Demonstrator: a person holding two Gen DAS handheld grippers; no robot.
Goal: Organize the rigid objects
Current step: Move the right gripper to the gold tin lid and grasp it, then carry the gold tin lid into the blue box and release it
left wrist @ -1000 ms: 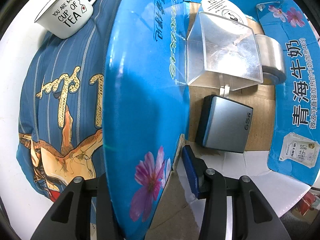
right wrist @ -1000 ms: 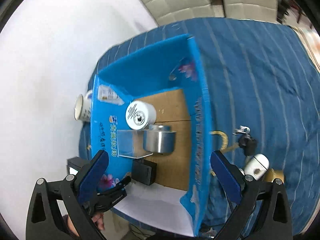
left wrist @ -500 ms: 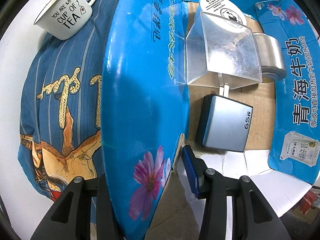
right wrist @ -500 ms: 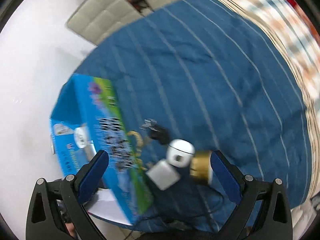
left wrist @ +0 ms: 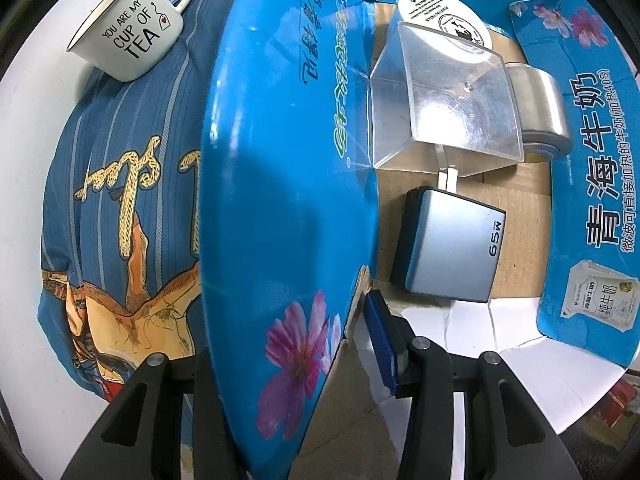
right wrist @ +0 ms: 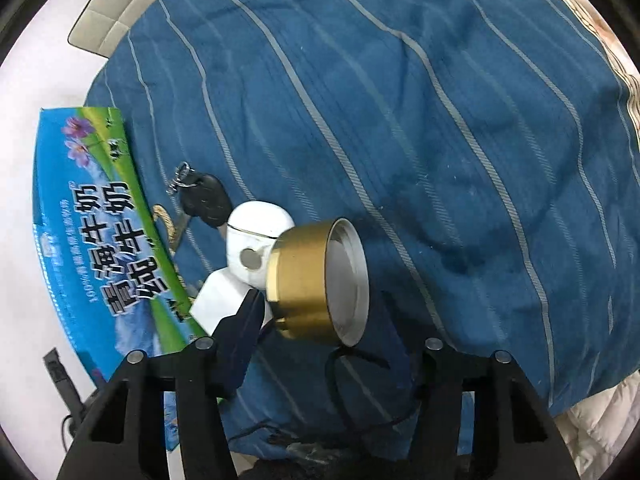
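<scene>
1. so, my left gripper (left wrist: 288,344) is pinching the side wall of the blue milk carton box (left wrist: 280,160), pointing straight down.
2. inside the box: grey charger (left wrist: 452,248), clear plastic case (left wrist: 444,96), silver tin (left wrist: 540,108), white round tub (left wrist: 444,16).
3. white mug (left wrist: 128,36) sits outside on the blue striped quilt (right wrist: 400,120).
4. my right gripper (right wrist: 320,340) has just been closing, jaws around the gold tin (right wrist: 308,280); i can't tell if they're touching it.
5. white earbud case (right wrist: 252,232) and black car key (right wrist: 204,196) lie just beside it.

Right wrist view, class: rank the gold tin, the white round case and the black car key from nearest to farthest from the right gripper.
1. Gold tin, between the right gripper's fingers.
2. White round case, just beyond, to its left.
3. Black car key, farthest, beside the blue carton.
</scene>
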